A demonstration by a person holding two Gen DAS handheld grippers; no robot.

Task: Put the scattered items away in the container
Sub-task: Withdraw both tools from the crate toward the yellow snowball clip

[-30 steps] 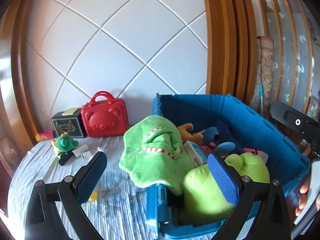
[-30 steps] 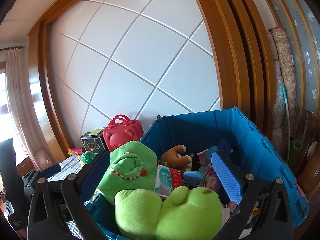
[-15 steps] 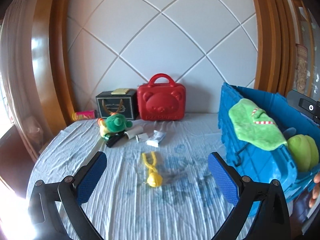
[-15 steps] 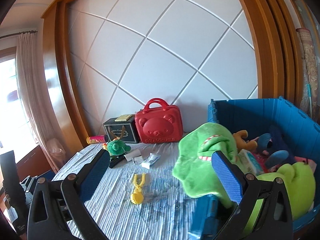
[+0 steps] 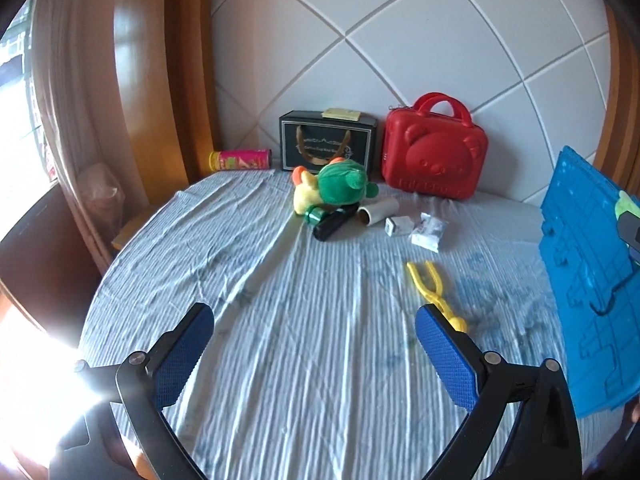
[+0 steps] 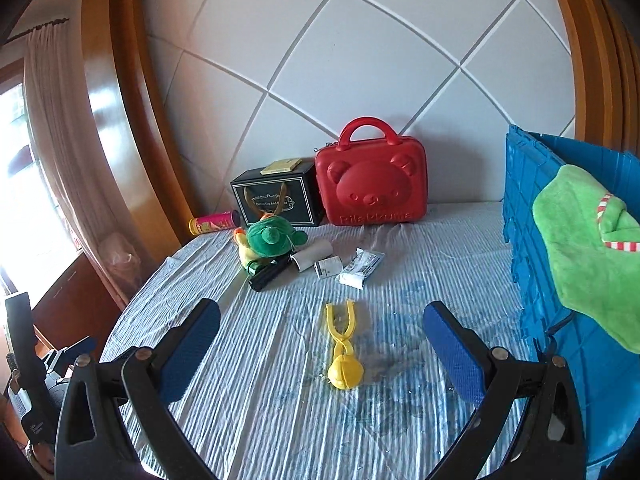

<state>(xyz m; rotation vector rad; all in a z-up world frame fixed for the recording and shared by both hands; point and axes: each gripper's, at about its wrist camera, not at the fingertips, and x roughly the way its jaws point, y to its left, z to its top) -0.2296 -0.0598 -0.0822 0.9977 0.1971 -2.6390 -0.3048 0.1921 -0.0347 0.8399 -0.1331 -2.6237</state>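
Note:
My left gripper (image 5: 316,344) is open and empty above the striped cloth. My right gripper (image 6: 320,344) is open and empty, with a yellow tong toy (image 6: 343,356) lying on the cloth between its fingers' line of sight; the toy also shows in the left wrist view (image 5: 434,294). Farther back lie a green plush turtle (image 6: 270,238) (image 5: 340,188), a black tube (image 6: 268,274), a white roll (image 6: 312,258) and small white packets (image 6: 360,266). The blue container (image 6: 532,240) (image 5: 588,300) stands at the right with a green plush (image 6: 592,256) draped over its wall.
A red bear-face case (image 6: 372,184) and a black gift box (image 6: 276,196) stand against the white wall. A pink can (image 6: 212,222) lies at the back left. The bed's left edge drops off beside a wooden frame (image 6: 132,152).
Both grippers have swung left, away from the blue container and over the cloth. The scattered items now lie ahead. Both grippers stayed open.

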